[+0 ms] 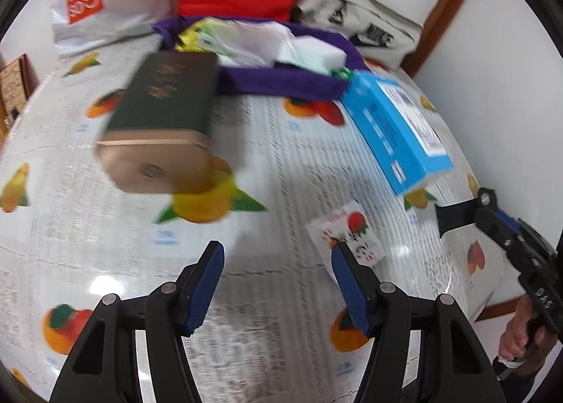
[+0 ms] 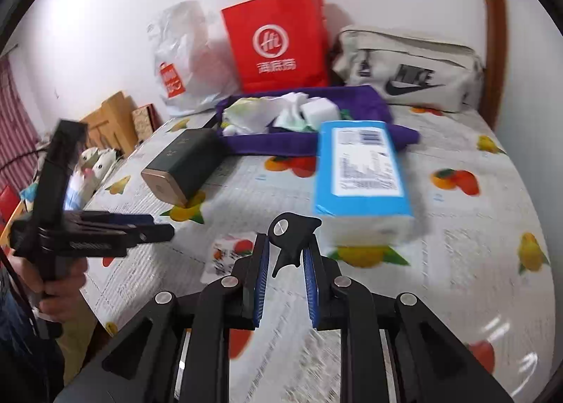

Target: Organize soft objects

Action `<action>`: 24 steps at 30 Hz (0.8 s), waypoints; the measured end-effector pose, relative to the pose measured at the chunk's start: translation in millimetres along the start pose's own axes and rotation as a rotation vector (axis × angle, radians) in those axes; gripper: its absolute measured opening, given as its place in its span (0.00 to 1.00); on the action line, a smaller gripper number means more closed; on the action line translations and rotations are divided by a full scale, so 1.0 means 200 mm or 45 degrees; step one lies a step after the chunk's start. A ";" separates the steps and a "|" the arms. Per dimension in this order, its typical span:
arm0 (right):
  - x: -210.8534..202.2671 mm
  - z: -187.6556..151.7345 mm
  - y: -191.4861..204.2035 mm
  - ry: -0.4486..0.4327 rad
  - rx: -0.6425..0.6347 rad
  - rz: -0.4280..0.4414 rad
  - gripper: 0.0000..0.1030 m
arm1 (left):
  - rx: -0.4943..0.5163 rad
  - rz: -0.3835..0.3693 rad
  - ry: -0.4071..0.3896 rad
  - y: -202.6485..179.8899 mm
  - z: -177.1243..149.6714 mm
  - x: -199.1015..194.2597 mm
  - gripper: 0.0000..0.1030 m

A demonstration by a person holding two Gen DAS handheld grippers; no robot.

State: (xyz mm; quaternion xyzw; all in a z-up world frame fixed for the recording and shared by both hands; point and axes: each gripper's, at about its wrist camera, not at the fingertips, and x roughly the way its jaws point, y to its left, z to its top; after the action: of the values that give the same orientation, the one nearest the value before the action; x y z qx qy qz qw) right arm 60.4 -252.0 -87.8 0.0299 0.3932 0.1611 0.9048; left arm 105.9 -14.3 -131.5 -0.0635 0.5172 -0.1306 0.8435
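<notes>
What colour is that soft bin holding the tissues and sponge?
Purple. The fabric bin shows best in the right wrist view, in front of the red bag.

We cannot read the blurred print on the blue box; the purple cloth tray runs partly hidden behind it and the dark green box. The small fruit-printed packet sits half behind the right gripper, its picture too smeared to name

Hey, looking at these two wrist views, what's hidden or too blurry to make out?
- Purple tray contents: soft white and green items piled together, blurred in both views.
- Gold lettering on the dark green box: motion blur, left wrist view.
- Blue pack label print: too small, blurred.
- Small card: partly behind the left gripper's fingertip.
</notes>
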 end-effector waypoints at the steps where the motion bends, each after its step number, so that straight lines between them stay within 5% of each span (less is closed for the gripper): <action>1: -0.02 -0.02 -0.02 -0.003 0.008 -0.017 0.19 | 0.010 -0.003 0.015 -0.02 -0.01 0.02 0.60; 5: -0.06 -0.07 -0.09 -0.011 0.045 -0.042 0.19 | 0.042 -0.010 0.068 -0.11 -0.03 0.13 0.60; 10: -0.09 -0.12 -0.16 -0.026 0.088 -0.041 0.19 | 0.084 -0.015 0.074 -0.21 -0.02 0.18 0.74; 24: -0.05 -0.21 -0.31 -0.004 0.180 -0.031 0.19 | 0.227 0.216 0.016 -0.41 0.01 0.29 0.77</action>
State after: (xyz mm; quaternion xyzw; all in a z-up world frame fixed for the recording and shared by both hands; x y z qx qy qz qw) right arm 39.4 -316.6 -120.8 0.0891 0.4026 0.1218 0.9029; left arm 121.1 -110.3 -160.5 0.0564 0.5122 -0.1045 0.8506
